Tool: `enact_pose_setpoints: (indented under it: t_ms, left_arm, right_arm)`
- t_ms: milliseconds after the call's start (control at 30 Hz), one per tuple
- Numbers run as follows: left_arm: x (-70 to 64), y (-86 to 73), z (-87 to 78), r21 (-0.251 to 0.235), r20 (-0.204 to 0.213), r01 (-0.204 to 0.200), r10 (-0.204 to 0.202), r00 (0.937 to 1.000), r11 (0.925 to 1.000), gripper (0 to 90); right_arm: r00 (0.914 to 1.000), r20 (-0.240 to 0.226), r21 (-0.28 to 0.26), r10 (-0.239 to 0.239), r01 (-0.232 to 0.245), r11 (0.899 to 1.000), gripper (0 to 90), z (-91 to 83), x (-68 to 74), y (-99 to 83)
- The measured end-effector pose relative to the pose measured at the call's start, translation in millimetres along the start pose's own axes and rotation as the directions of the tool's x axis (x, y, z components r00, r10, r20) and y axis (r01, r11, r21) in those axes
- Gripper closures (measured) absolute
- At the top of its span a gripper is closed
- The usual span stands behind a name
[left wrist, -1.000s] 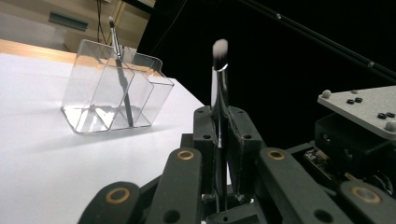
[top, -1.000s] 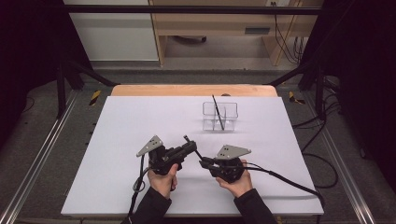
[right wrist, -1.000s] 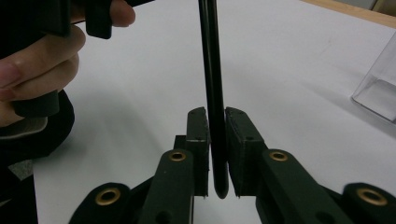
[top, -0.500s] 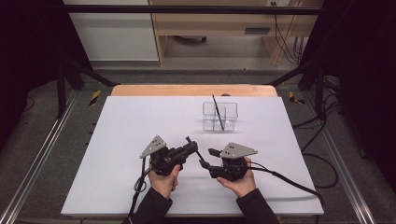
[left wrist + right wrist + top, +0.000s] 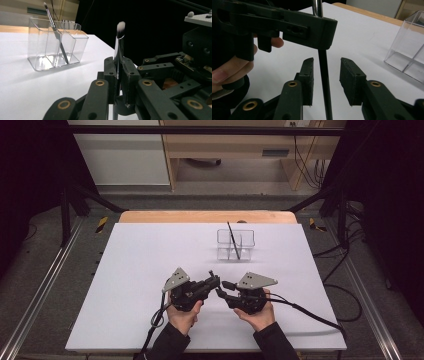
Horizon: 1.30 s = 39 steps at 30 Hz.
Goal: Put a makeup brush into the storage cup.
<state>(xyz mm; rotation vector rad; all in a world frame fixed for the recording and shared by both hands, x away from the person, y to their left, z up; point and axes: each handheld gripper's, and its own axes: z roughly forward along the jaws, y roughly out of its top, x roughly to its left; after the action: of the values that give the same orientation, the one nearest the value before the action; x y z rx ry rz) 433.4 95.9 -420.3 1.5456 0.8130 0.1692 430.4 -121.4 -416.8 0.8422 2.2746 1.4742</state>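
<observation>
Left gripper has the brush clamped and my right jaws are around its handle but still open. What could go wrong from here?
1. The right gripper is open with the brush handle between its jaws, not touching. If the left gripper lets go first, the brush may well drop onto the table.
2. The two grippers sit very close in the high view, so closing or pulling away could knock them together.
3. The clear holder already has a brush leaning in it, which insertion might jostle.

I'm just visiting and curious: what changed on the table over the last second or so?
The right gripper slid left toward the left gripper, and its open jaws now straddle the lower handle of the makeup brush, not yet gripping. The left gripper stayed shut on that brush. The clear organizer and the brush standing in it did not move.
</observation>
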Motion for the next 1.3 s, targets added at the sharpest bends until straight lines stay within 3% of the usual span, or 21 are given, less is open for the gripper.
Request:
enact_pose_setpoints:
  t_ms: [367,667,833,1033,1167,1300]
  left_arm:
    - [-1.1,-1.1,2.5,0.016,0.010,0.000,0.000,1.0000,0.9999,83.4]
    - [0.8,0.8,3.2,0.034,0.020,-0.005,0.004,0.9998,0.9994,82.3]
    - [2.2,5.4,-1.2,0.023,0.015,-0.019,0.018,0.9997,0.9996,74.3]
    - [6.9,13.2,-11.0,0.008,-0.019,-0.053,0.053,0.9984,0.9986,58.6]
    - [10.3,15.8,-17.7,0.018,-0.051,-0.094,0.095,0.9941,0.9954,50.8]
    - [13.3,18.2,-24.9,0.053,-0.074,-0.102,0.106,0.9917,0.9934,44.2]
  right_arm:
    - [0.9999,-0.011,0.004,-0.002,0.002,1.000,81.0,-0.1,0.4,-0.2]
    - [0.9995,-0.028,0.010,-0.014,0.014,1.000,84.5,0.0,1.2,-0.4]
    - [0.9996,-0.028,0.020,-0.009,0.010,1.000,84.5,1.1,0.5,-1.0]
    - [1.0000,-0.009,0.024,0.000,0.000,1.000,84.5,0.8,-1.2,-0.8]
    - [0.9999,0.009,0.025,0.011,-0.012,1.000,84.5,0.2,-2.3,-0.6]
    - [0.9996,0.020,0.021,0.020,-0.021,1.000,84.5,-1.4,-4.6,-0.2]
